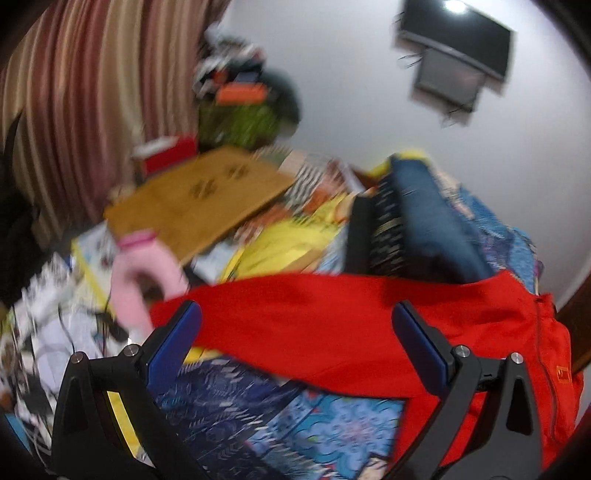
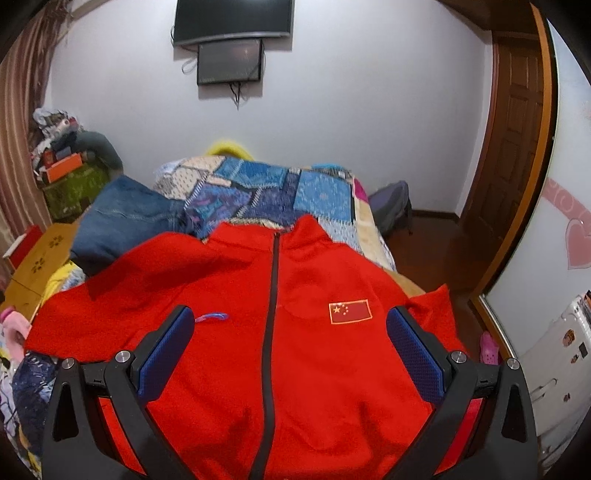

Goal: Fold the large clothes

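Observation:
A red zip-up jacket (image 2: 295, 332) lies face up on a bed, its dark zipper closed and a small flag patch on the chest. My right gripper (image 2: 290, 317) hovers open just above the jacket's chest, holding nothing. In the blurred left wrist view, one red sleeve of the jacket (image 1: 314, 317) stretches leftward across the patterned blue bedspread (image 1: 258, 417). My left gripper (image 1: 297, 314) stands open over that sleeve, with its blue pads on either side and nothing between them.
Folded blue jeans (image 2: 122, 218) lie beyond the jacket's left shoulder. A wooden lap table (image 1: 195, 199), a pink object (image 1: 144, 269) and clutter sit to the left. A television (image 2: 232, 18) hangs on the far wall. A wooden door (image 2: 517, 140) stands on the right.

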Action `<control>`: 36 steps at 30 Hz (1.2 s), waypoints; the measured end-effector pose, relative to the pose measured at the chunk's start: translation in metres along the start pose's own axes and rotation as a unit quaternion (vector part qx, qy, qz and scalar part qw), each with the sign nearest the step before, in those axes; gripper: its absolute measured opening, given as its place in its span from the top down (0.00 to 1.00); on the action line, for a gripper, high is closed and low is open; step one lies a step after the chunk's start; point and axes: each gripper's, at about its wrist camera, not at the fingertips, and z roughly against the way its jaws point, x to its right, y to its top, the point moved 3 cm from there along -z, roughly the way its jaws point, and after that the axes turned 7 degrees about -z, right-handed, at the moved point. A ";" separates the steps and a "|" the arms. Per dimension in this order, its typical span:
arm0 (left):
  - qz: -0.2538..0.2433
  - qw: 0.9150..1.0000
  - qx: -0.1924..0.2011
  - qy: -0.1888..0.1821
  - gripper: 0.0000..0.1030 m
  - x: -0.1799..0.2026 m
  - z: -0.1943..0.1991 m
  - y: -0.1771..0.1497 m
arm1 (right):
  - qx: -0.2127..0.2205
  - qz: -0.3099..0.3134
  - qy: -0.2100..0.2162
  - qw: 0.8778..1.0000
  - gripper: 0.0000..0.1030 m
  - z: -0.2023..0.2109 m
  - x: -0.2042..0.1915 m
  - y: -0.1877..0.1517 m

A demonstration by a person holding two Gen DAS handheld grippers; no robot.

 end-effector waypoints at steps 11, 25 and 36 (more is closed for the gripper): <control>0.140 0.976 -0.150 -0.078 0.27 -0.051 -0.080 -0.054 | -0.047 0.005 -0.009 0.999 0.00 -0.035 -0.008 -0.002; 0.247 0.942 -0.198 -0.111 0.72 -0.068 -0.128 -0.074 | -0.066 0.002 -0.013 0.998 0.00 -0.046 -0.004 0.004; 0.093 0.990 -0.094 -0.059 0.98 -0.010 -0.074 -0.003 | -0.048 0.029 0.001 0.998 0.00 -0.035 -0.003 0.014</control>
